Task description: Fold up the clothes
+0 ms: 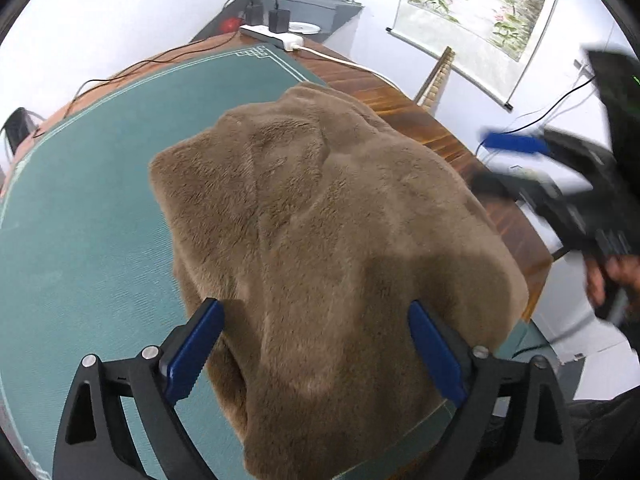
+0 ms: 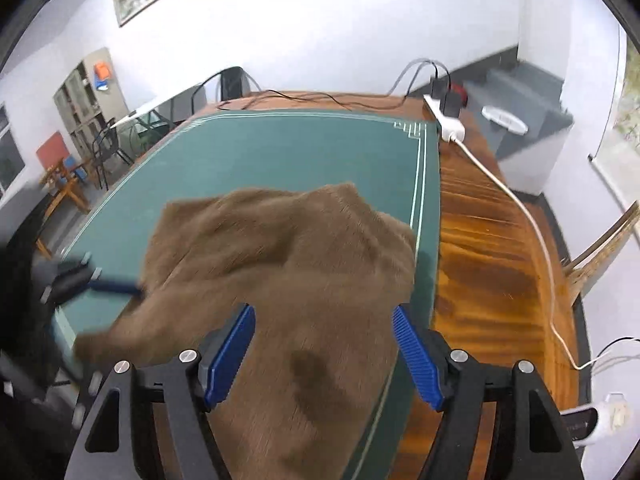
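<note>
A wooden table (image 2: 484, 248) carries a green mat (image 1: 88, 184), and on the mat's 3 o'clock side lies a brown plush garment (image 1: 320, 216), bunched and draping over the near edge. The left gripper (image 1: 316, 344) and right gripper (image 2: 324, 352) both hang above it with fingers spread, holding nothing. At the table's 12 o'clock edge sits a white power strip (image 2: 446, 122).

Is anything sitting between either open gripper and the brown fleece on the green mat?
Nothing visible does. The left gripper and right gripper are both open right over the brown fleece, with only bare green mat around it.
</note>
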{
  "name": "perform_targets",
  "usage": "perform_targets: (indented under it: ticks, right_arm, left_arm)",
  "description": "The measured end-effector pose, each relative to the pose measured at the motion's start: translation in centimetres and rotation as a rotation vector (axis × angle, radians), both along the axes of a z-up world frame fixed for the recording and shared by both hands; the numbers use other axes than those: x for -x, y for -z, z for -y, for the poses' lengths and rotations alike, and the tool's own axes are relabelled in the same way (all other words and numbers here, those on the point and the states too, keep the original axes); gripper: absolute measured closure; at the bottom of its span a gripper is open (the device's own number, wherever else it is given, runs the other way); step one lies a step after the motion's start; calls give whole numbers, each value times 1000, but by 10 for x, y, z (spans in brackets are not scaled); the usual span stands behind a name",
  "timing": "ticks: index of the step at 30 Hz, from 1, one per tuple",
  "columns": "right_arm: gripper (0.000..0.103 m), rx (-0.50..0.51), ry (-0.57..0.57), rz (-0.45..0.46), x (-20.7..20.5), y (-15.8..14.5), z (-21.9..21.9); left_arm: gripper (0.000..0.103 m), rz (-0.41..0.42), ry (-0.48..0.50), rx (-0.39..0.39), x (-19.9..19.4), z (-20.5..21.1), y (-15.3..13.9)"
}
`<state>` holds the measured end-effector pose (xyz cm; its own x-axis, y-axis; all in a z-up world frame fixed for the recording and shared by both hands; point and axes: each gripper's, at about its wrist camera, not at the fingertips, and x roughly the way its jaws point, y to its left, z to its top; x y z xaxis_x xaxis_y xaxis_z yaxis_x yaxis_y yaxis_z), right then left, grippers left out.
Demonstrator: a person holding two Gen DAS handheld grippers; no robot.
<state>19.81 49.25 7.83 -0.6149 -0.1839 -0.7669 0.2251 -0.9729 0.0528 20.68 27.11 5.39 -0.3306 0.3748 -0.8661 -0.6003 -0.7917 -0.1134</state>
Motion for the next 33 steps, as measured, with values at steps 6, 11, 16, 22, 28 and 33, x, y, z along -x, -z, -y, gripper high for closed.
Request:
perform_targets:
  ticks: [6, 11, 16, 22, 28, 33]
  right_arm:
    - [29, -42, 25, 67, -53, 26, 19]
    - [25, -1, 107, 112, -52, 56, 14]
    - [15, 42, 169, 111, -53, 75, 5]
    - [12, -21, 193, 101, -58, 55, 11]
    - [11, -34, 249, 91, -71, 24, 9]
    - [11, -12, 313, 84, -90, 4, 1]
  left_arm:
    - [6, -17, -43, 31, -2, -4, 12]
    - [1, -23, -88, 43, -1, -7, 24]
    - [1, -25, -118, 38, -8, 1, 23]
    - [1, -63, -149, 89, -13, -5, 14]
    - [1, -120, -154, 91, -32, -11, -15]
    - [1, -124, -176, 89, -45, -13, -32]
